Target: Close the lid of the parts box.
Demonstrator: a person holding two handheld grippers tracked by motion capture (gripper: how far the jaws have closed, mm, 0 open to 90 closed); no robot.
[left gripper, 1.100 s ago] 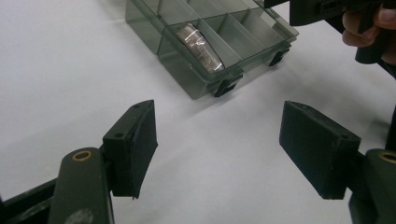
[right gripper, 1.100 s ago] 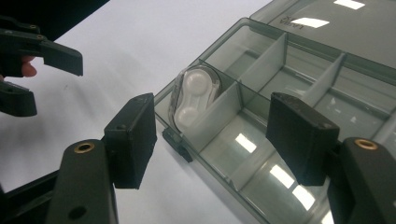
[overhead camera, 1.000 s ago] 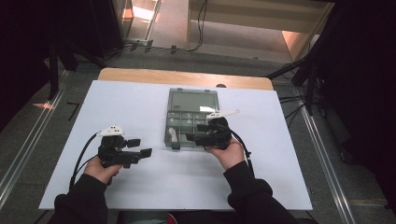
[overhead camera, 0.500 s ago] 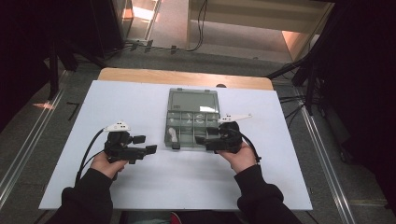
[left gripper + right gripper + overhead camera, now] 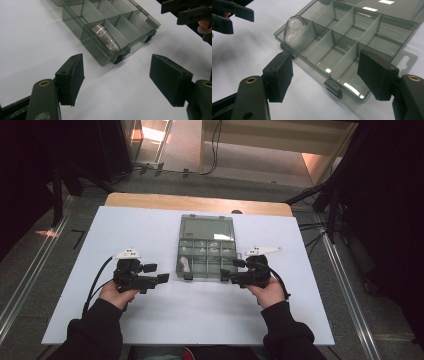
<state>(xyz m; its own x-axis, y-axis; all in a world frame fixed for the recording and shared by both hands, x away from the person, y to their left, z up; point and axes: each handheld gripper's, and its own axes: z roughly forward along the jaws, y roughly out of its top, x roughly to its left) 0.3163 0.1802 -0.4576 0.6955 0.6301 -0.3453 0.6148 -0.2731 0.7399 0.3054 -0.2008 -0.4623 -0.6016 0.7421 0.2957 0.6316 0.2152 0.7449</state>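
Now I hold one black claw in each hand, low over the white tabletop. My left claw has its jaws spread wide with nothing between them. My right claw is spread wide too, and it grips nothing.

Between my two claws sits a see-through grey plastic box with little walls inside. Its lid is flipped open and lies flat on the far side of the box. My left claw is a bit apart from the box's left side, and its jaws point toward the box. My right claw is just beside the near right corner of the box, pointing left.

From my left claw, the near corner of the box lies ahead of the jaws, a little to the left. A round silvery thing stands on its edge in the corner pocket closest to that claw. Two small black clips are on the box's front edge.

From my right claw, the box is right ahead, and its front edge runs between the two jaws without touching them. A small white plastic piece with two round bumps leans in the far left pocket. My other claw peeks in at the top left.
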